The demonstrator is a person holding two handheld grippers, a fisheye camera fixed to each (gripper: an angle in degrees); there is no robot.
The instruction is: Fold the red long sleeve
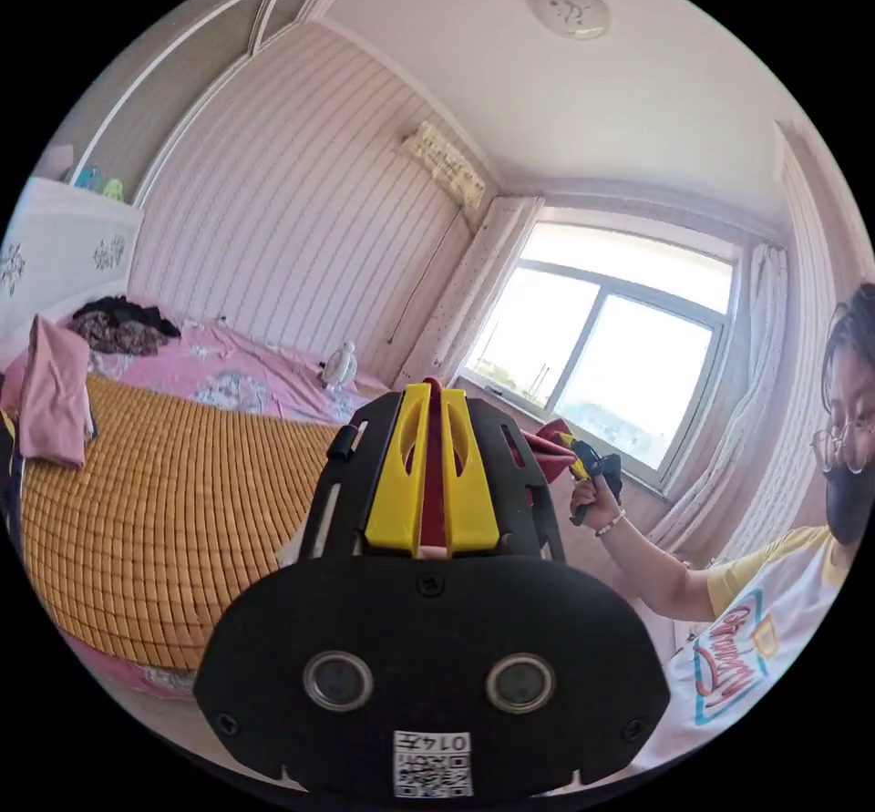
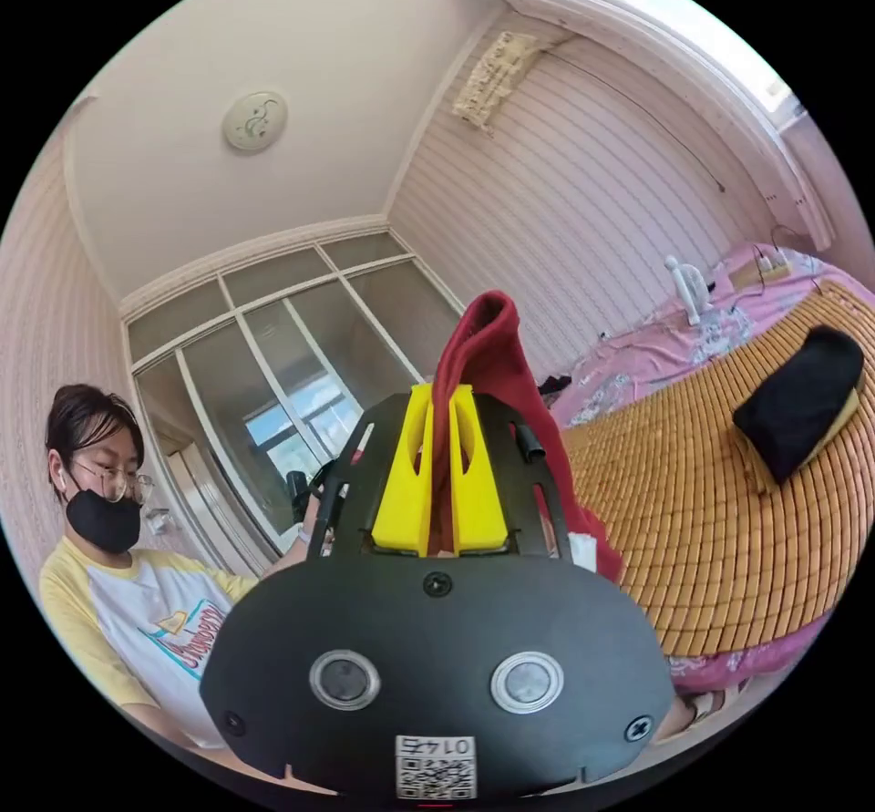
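Yellow jaws of the left gripper (image 1: 432,393) stand close together in the left gripper view, with a thin strip of the red long sleeve (image 1: 434,475) pinched between them, dark red cloth showing in the narrow slot from base to tip. Beyond the black housing, to the right, more of the same garment bunches at the right gripper (image 1: 583,466), which the person's hand (image 1: 594,509) holds up in front of the window (image 1: 606,365). The person stands at the right edge of that view, in a white and yellow shirt (image 1: 775,639).

In the right gripper view, the right gripper's own jaws are likewise nearly closed on the red cloth, both pressing it. A fold of the garment rises above the jaw tips in a rounded loop, and the rest hangs down to the right of the housing, toward the edge of the bed.

The bed carries a woven orange mat (image 2: 720,520) over a pink sheet (image 2: 656,347). A black bundle (image 2: 802,411) lies on the mat, well apart from the red cloth. In the left gripper view a pink garment (image 1: 55,402) hangs at the mat's left edge, and a dark heap of clothes (image 1: 123,320) sits near the headboard. A small white figure (image 1: 339,365) stands on the pink sheet by the striped wall (image 1: 292,210).
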